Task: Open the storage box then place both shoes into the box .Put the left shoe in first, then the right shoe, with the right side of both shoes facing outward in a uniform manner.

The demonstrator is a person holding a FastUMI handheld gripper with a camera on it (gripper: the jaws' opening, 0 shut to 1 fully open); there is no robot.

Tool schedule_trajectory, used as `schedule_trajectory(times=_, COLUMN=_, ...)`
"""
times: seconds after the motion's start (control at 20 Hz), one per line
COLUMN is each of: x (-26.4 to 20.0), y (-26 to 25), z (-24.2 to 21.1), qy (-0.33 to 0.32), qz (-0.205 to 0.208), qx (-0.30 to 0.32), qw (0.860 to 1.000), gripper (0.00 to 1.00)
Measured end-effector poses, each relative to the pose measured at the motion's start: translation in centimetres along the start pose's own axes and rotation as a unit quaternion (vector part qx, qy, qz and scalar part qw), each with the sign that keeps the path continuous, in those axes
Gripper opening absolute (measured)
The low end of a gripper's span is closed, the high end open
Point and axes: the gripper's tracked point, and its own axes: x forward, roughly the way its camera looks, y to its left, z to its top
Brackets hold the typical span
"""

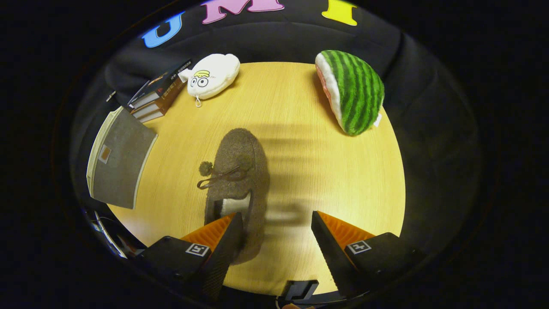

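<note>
My tongs [276, 234] stood wide open over the yellow wooden table [343, 180], holding nothing — the two fingers splayed apart at the bottom of the frame with bare tabletop between them. The brown fuzzy slipper [238, 171] lay just left of centre, and this was what the next move hung on: its long axis ran almost straight away from me, toe toward the upper middle of the frame, heel and pale lining toward the bottom, so the shoe lay nearly parallel to my fingers and not squarely between them. Its heel end sat right against the left finger [223, 244], partly hidden behind it, while the right finger [330, 249] was well apart from it across open wood. A small bow and pompom showed on the slipper's left side. I judged I would have to shift the tongs leftward before closing, or the left finger would come down on the heel and not beside it. The grey storage box [120, 159] sat at the left of the frame, near the table's edge; whether its lid was open I could not tell from that angle. I saw only this one slipper. Beyond it, books [156, 92] lay at the upper left, a white plush toy [214, 75] beside them, and a watermelon plush [354, 92] at the upper right — all well clear of my work.
</note>
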Motion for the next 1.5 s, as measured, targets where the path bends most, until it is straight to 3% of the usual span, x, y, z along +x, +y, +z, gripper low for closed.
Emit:
schedule_trajectory(times=0.35, x=3.7, y=1.2, z=0.8, qy=0.012, qz=0.037, qx=0.031, qw=0.999, gripper=0.97)
schedule_trajectory(times=0.45, x=4.5, y=1.7, z=0.7, qy=0.016, qz=0.044, qx=0.035, qw=0.998, gripper=0.82)
schedule_trajectory(times=0.6, x=4.9, y=2.4, z=0.6, qy=0.020, qz=0.047, qx=0.065, qw=0.997, gripper=0.41)
schedule_trajectory(times=0.7, x=5.0, y=2.3, z=0.6, qy=0.016, qz=0.040, qx=0.068, qw=0.997, gripper=0.24)
schedule_trajectory(times=0.85, x=4.7, y=2.0, z=0.6, qy=0.005, qz=0.035, qx=0.095, qw=0.995, gripper=0.08)
schedule_trajectory(times=1.15, x=-1.2, y=3.4, z=2.2, qy=-0.037, qz=0.025, qx=0.155, qw=0.987, gripper=0.05)
schedule_trajectory(times=1.5, x=-10.0, y=12.3, z=5.8, qy=-0.093, qz=0.063, qx=0.224, qw=0.968, gripper=0.05)
